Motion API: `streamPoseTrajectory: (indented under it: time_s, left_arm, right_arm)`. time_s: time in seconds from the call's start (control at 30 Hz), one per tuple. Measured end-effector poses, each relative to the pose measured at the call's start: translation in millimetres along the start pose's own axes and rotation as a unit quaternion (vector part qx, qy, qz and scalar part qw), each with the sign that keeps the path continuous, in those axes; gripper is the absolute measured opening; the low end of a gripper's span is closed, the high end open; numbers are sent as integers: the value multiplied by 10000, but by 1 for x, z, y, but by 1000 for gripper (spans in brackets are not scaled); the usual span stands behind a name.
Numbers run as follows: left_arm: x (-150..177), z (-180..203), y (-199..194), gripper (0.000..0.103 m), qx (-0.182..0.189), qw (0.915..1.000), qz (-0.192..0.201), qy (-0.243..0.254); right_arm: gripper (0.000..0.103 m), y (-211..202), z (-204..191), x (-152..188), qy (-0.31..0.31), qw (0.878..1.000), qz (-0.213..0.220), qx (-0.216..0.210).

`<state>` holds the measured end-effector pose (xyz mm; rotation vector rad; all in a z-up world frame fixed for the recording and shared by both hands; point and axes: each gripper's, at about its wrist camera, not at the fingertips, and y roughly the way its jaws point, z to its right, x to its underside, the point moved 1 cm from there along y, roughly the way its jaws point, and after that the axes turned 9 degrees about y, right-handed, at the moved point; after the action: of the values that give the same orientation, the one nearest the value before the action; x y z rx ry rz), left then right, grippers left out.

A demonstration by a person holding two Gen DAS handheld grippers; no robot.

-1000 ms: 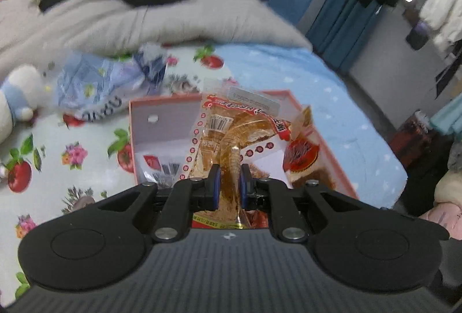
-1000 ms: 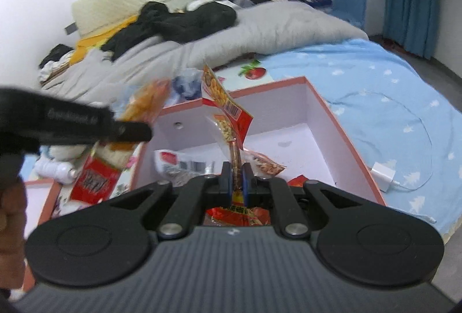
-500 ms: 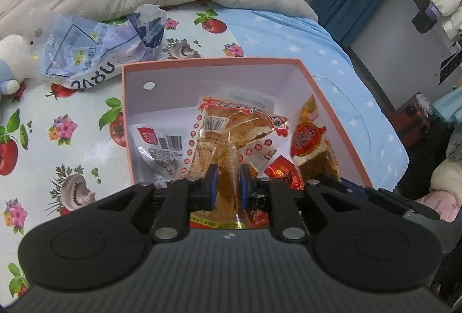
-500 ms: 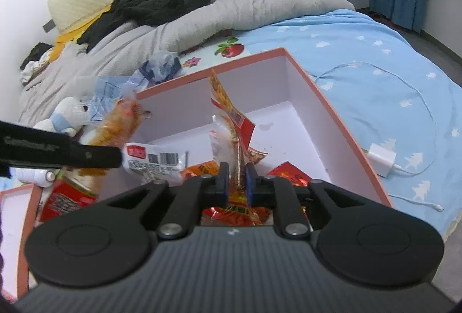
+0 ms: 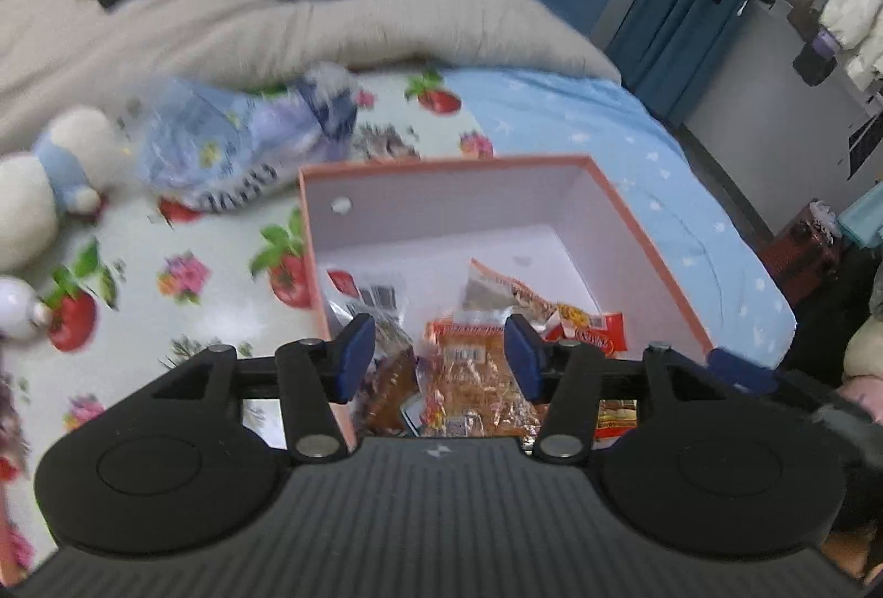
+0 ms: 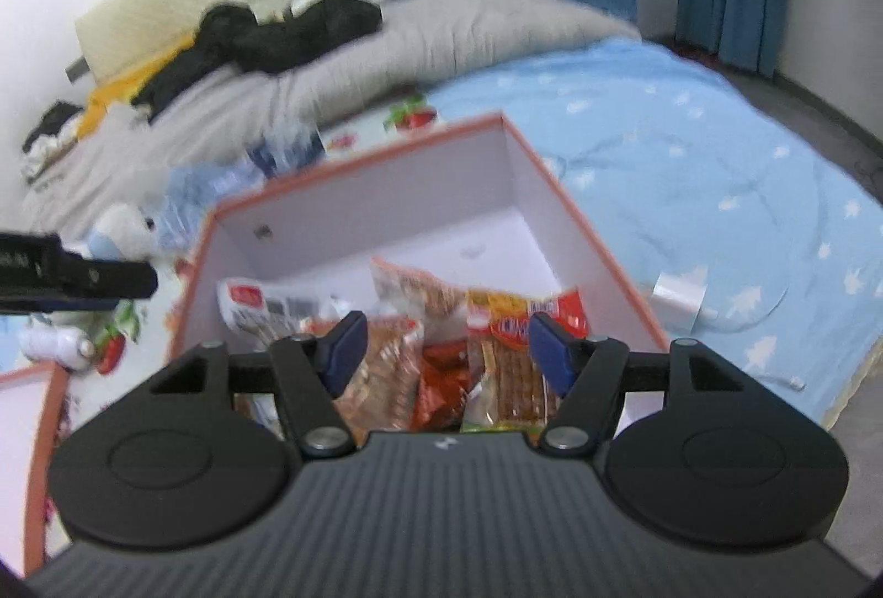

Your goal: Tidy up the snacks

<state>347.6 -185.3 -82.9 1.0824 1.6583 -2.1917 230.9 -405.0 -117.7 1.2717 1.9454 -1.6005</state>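
Blurred snack packets (image 5: 474, 366) overlap in one pink box (image 5: 645, 256), too jumbled to count. Left tool (image 5: 440, 358) gapes wide, empty; right tool (image 6: 448, 350) likewise.

Near snack packets (image 5: 474, 377) hidden behind the left claw (image 5: 441, 358).

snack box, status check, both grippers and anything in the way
Left gripper open, empty. Right gripper open, empty. Snack packets lying in the snack box. Nothing blocking above the box.
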Motion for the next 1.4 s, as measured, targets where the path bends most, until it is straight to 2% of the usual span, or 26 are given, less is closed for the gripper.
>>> streamPoseTrajectory:
  time_s: [0.07, 0.27, 0.43, 0.7, 0.97, 1.1, 1.27, 1.4]
  left_arm:
    - [-1, 1, -19, 58, -87, 9998, 162, 60]
    - [-1, 8, -84, 58, 9, 9975, 701, -9]
    - [13, 24, -131, 58, -110, 9934, 1129, 179]
    - [62, 44, -183, 58, -229, 9886, 1445, 351]
    - [114, 52, -203, 58, -342, 9880, 1439, 449]
    - [136, 52, -205, 58, -367, 9888, 1385, 423]
    - [156, 57, -209, 58, -363, 9889, 1387, 399]
    - [169, 60, -208, 58, -361, 9898, 1323, 387]
  right_arm:
    - [67, -20, -7, -6, -60, 9997, 193, -142]
    - [67, -76, -26, -21, -154, 9964, 689, -471]
    - [67, -113, -32, -5, -227, 9941, 889, -586]
    - [67, -157, -24, 26, -172, 9925, 1050, -600]
    - [67, -184, -23, 50, -183, 9903, 1221, -639]
    - [67, -182, -23, 69, -390, 9920, 1123, -416]
    - [67, -180, -14, 89, -258, 9943, 953, -395]
    - [67, -184, -9, 99, -339, 9939, 985, -358]
